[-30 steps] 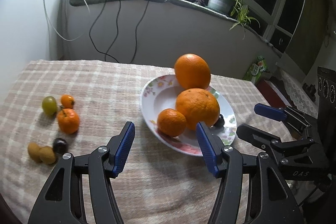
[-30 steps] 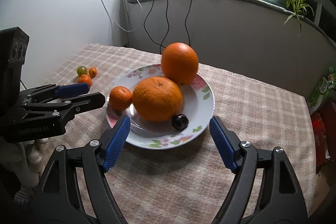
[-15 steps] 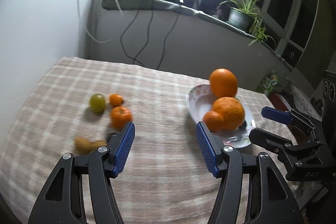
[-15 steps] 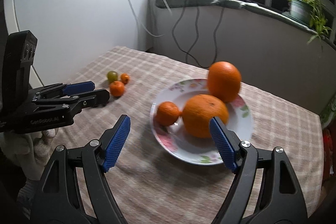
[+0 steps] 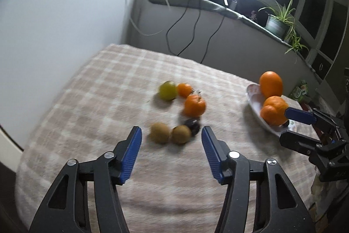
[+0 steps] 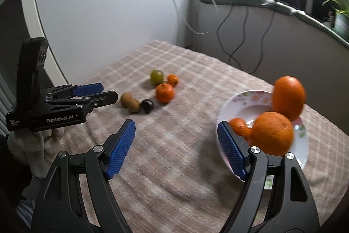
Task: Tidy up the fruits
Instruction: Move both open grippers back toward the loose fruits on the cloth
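Left claw (image 5: 170, 153) wide apart, lined up on the kiwis (image 5: 170, 133).
Straddle one kiwi only (plum (image 5: 192, 125) touches it); right claw (image 6: 175, 149) gapes empty.

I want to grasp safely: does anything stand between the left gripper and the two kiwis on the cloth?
Nothing visible does. The left gripper is open, and the two kiwis lie just ahead of its fingertips on bare cloth. The dark fruit sits beside them, slightly behind.

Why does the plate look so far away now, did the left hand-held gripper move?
Yes. The left hand-held gripper swung left, away from the plate, and now faces the two kiwis on the tablecloth.
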{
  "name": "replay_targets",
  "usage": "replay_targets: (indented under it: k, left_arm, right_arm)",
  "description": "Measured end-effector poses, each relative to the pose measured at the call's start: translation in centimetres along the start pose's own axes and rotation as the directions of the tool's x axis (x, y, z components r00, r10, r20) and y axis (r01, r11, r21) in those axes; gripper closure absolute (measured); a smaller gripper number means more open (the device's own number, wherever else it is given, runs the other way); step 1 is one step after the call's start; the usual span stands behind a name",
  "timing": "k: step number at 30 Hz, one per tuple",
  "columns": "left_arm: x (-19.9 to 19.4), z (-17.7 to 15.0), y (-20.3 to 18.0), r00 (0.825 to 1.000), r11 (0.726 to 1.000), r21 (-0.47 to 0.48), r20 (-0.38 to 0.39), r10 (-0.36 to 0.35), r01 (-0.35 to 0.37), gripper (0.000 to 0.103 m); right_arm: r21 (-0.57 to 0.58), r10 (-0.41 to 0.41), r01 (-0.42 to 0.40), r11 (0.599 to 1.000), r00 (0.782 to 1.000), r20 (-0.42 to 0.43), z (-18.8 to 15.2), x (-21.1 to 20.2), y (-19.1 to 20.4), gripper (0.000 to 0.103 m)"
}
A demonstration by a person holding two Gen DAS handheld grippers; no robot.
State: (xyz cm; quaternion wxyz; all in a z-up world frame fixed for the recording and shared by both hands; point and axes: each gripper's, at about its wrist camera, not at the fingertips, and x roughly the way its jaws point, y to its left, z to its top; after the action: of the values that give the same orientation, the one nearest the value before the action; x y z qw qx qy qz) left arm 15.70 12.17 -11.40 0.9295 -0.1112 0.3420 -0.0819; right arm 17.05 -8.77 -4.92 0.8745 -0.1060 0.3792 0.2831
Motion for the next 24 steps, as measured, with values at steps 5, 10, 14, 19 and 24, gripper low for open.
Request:
replay_targets:
  k: [5,10,14,19,24]
  left_arm:
    - [0.4,-0.6,0.9,1.0,1.0,0.014,-0.025,-0.004,0.004,0.063]
    - [1.1,-0.8,0.9,0.999,0.999,0.035,-0.045,-0.012,0.014,0.068]
    - [1.7,-0.6,0.8,0.998,0.999,0.047,-0.056,-0.008,0.011,0.07]
    - [2.7,-0.5,0.8,0.997,0.997,0.076,-0.078,0.018,-0.012,0.071]
    - [3.4,-0.3,0.8,0.995,0.994,0.105,-0.094,0.036,-0.026,0.071]
  right_arm:
    - [-0.008,0.044,-0.044,0.999,0.999,-0.029,0.5,1.8,1.6,0.023]
    - [-0.021,0.078,-0.08,0.997,0.995,-0.064,1.3,3.6,3.1,0.038]
    - [-0.003,0.104,-0.105,0.994,0.99,-0.097,1.8,5.2,3.6,0.046]
    - [0.063,0.141,-0.133,0.989,0.98,-0.138,2.2,7.4,2.9,0.057]
    - [0.091,0.147,-0.132,0.987,0.974,-0.173,2.2,9.4,2.2,0.063]
